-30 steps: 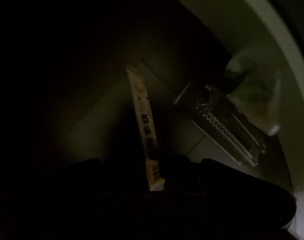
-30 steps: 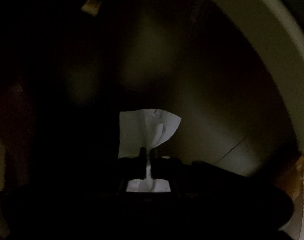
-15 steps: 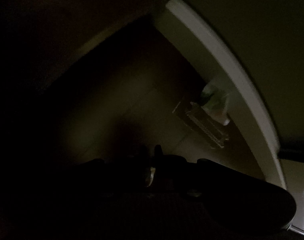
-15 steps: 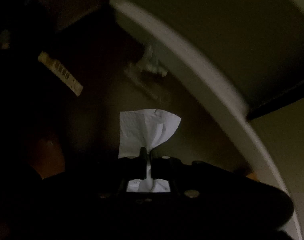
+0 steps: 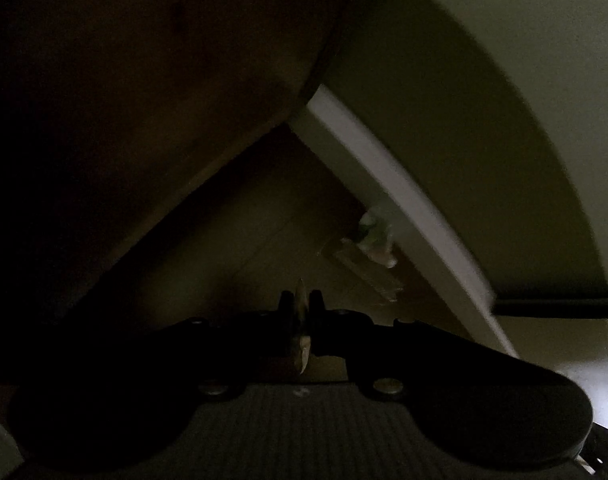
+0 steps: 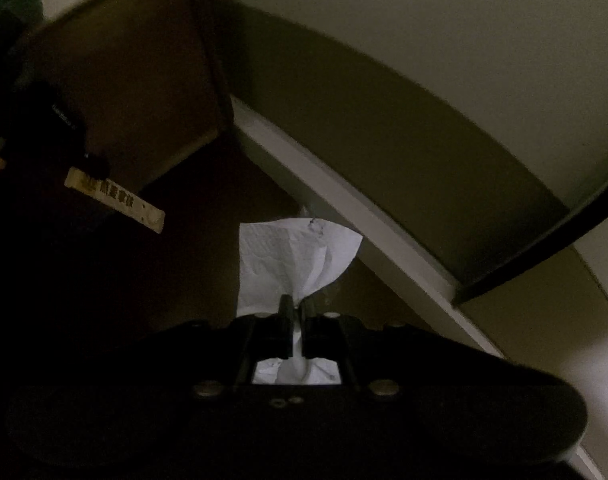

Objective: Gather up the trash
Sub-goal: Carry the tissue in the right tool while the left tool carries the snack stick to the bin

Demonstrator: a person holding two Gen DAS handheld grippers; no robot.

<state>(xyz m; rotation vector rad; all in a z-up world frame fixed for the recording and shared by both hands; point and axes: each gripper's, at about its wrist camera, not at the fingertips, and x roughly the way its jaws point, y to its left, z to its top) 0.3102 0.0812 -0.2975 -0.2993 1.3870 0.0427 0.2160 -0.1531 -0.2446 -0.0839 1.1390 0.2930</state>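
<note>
The scene is very dark. My left gripper (image 5: 301, 300) is shut on a long cream snack wrapper (image 5: 300, 320), seen edge-on between the fingers; in the right wrist view the same wrapper (image 6: 116, 200) hangs out from the left gripper (image 6: 94, 168). My right gripper (image 6: 295, 306) is shut on a crumpled white tissue (image 6: 292, 252) that fans out above the fingertips. On the floor by the baseboard lie a clear plastic wrapper (image 5: 367, 268) and a small crumpled green-white piece (image 5: 373, 236).
A white baseboard (image 5: 403, 208) runs diagonally under a pale wall (image 5: 483, 100). A dark wooden cabinet side (image 5: 144, 100) stands at left, also in the right wrist view (image 6: 124, 72). A black cable (image 5: 563, 306) crosses at right.
Both grippers have pulled back and up from the floor, each with its trash. The wrappers left by the baseboard look smaller and farther. The snack wrapper has turned edge-on in the left view.
</note>
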